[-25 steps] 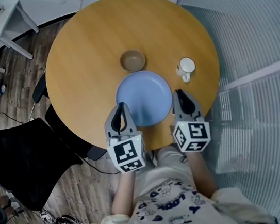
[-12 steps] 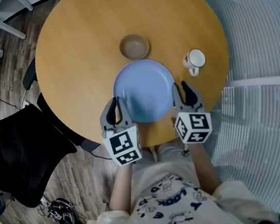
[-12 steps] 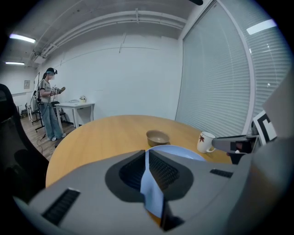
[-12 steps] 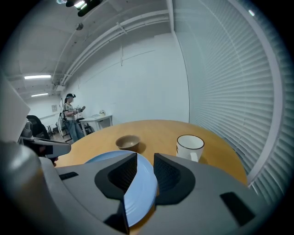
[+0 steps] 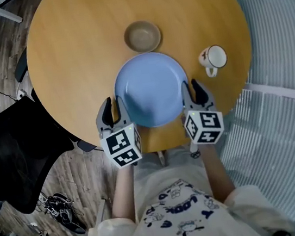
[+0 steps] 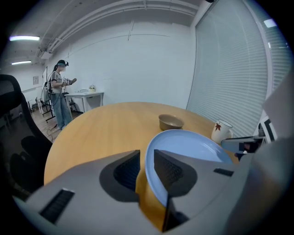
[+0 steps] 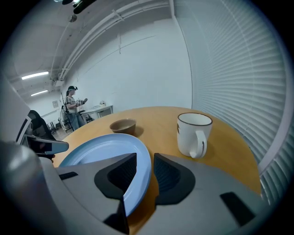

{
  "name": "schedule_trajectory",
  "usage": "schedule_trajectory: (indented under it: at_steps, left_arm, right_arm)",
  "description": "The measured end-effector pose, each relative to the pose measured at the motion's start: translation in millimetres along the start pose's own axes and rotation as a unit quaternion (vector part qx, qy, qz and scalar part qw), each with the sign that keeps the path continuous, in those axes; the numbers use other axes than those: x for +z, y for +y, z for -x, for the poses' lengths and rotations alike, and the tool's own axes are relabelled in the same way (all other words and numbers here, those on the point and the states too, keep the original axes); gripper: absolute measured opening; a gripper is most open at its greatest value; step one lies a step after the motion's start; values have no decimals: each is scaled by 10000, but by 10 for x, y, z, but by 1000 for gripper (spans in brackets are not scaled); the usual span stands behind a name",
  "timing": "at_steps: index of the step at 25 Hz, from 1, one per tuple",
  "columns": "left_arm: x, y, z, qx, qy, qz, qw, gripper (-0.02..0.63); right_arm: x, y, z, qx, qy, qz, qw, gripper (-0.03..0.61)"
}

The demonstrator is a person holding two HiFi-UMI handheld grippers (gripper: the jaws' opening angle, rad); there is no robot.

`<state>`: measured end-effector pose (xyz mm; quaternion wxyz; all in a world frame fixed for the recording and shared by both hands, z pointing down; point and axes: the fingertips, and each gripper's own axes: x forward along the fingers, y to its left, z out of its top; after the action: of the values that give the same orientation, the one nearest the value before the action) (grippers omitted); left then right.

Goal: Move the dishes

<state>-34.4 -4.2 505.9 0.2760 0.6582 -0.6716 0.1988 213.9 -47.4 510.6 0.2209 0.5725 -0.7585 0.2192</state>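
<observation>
1. At lower centre we hold our left gripper [image 5: 111, 104] and right gripper [image 5: 191, 89] spread, each straddling an edge of the blue plate [image 5: 151, 89]. The right jaws have just been opening.
2. The plate lies mid-frame on the table [image 5: 70, 43].
3. Beyond it we see a bowl [image 5: 142, 36] at top centre and a mug [image 5: 213, 58] at right.

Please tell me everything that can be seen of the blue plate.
The blue plate is round, shallow, plain and glossy, like glazed ceramic, and empty. It lies flat on the round wooden table, near the person's edge. Its left rim stands between the open jaws of the left tool, its right rim between those of the right tool, which have just been opening. Neither clamps it.
</observation>
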Motion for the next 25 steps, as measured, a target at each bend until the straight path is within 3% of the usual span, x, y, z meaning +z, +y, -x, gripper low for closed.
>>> schedule_trajectory:
  at_steps: [12,16,25]
  left_arm:
    - [-369,-39,-257,46,550,296,9980,89]
    - [-372,-42,-262,49,580,388,9975,89]
    - [-372,-12,-151,301,580,715,9953,89]
  right_arm:
    - [-289,-55,-211,242,500,-124,9984,93]
    - [-297,-25,-215,337,600,-21,9976,42]
    - [-164,42,-159,588,539,186,9966,35]
